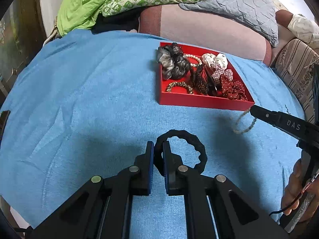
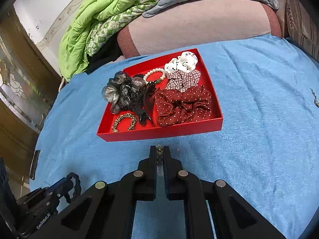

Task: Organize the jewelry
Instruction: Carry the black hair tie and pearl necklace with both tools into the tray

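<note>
The red tray [image 2: 159, 132] on the blue-covered bed [image 2: 259, 119] already holds most pieces. The left claw [image 1: 158, 149] grips a black hair tie [image 1: 180, 151]; the right claw [image 2: 159, 152] pinches a bead bracelet [image 1: 244, 122], both seemingly the last to go in.

A tray [image 2: 159, 133] sits on the towel [image 2: 259, 109] spread over the bed. In the right wrist view, inside the tray, three scrunchies fill the right side in a row front to back: the dotted scrunchie [image 2: 183, 105] nearest, the checked scrunchie [image 2: 182, 79] behind it, the spotted scrunchie [image 2: 182, 62] at the far corner. A hair claw [image 2: 143, 101] lies in the middle, a sheer scrunchie [image 2: 119, 91] to its left, a bead bracelet [image 2: 154, 75] behind, a small hair tie [image 2: 124, 121] at the near left corner. Bedding [image 2: 95, 23] is piled beyond the towel.
</note>
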`<state>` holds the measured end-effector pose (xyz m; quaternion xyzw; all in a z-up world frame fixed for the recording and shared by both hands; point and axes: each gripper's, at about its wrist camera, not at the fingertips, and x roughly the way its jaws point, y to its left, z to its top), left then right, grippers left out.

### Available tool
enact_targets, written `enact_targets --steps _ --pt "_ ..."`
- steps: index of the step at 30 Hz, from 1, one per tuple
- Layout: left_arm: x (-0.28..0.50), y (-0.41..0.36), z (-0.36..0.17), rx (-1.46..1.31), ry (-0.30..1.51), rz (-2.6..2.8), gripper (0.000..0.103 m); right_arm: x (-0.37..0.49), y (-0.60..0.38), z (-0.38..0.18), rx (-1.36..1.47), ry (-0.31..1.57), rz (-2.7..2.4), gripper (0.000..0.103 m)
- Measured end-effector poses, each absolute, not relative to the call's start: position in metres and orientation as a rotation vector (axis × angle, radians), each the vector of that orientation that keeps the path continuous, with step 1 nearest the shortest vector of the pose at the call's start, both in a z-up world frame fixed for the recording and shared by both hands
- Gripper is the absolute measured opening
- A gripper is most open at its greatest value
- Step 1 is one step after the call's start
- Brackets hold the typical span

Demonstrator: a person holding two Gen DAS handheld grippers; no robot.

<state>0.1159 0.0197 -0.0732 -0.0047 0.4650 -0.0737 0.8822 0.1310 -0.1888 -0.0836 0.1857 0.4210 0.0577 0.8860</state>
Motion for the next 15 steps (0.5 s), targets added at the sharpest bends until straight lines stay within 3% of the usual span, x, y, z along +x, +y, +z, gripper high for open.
enact_targets --steps 15 --pt "0.106 -0.001 -0.040 0.088 0.891 -0.111 0.008 0.107 -0.191 -0.060 0.378 0.842 0.138 0.006"
